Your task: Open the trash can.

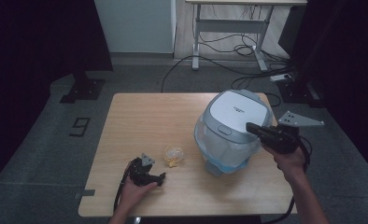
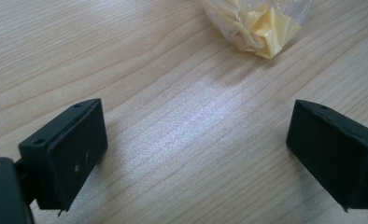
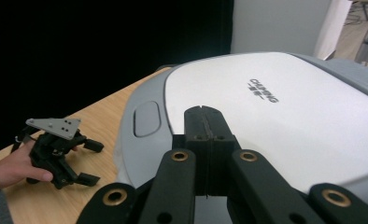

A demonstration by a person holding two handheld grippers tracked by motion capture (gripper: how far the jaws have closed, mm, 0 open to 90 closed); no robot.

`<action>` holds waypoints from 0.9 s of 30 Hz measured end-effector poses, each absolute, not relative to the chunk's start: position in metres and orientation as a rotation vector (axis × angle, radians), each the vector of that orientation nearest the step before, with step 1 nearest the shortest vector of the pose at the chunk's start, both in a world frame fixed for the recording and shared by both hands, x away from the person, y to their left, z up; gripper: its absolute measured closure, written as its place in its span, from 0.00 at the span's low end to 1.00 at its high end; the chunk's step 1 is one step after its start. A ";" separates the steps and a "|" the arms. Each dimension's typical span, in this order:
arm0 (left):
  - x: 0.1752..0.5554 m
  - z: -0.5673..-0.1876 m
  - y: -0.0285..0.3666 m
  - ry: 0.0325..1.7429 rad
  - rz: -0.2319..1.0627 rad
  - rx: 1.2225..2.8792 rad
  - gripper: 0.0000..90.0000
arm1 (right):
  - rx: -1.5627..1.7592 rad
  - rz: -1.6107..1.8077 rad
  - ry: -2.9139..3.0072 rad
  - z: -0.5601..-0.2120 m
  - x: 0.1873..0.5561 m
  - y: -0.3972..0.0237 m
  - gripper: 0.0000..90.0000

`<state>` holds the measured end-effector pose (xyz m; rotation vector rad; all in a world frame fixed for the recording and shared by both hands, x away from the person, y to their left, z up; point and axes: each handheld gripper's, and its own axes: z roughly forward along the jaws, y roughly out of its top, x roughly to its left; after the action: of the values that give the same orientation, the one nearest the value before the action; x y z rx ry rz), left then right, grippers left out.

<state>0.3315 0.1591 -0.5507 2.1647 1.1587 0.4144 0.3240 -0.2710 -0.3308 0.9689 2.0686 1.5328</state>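
Pale wood table (image 1: 140, 112): the lidded bin (image 1: 233, 128) sits right, rigid, bulky; the crinkly bag (image 1: 174, 155), light and soft, lies centre. Left gripper (image 1: 155, 178) jaws are spread beside it; right gripper (image 1: 257, 129) jaws are pressed together over the lid.

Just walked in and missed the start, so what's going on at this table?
A person at a wooden table holds a gripper in each hand. The right gripper, jaws shut with nothing between them, rests over the lid of a grey and white bin lined with a plastic bag. The left gripper sits low on the table near the front edge, jaws open and pointed toward a small crumpled yellow wrapper just ahead of it, not yet touching it.
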 end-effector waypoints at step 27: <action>0.332 -0.551 0.159 1.158 0.414 2.165 0.06 | 0.925 1.571 2.193 -0.336 0.339 -0.230 0.99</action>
<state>0.3315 0.1592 -0.5507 2.1649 1.1575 0.4139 0.3394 -0.2296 -0.3358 0.9250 2.1934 1.5711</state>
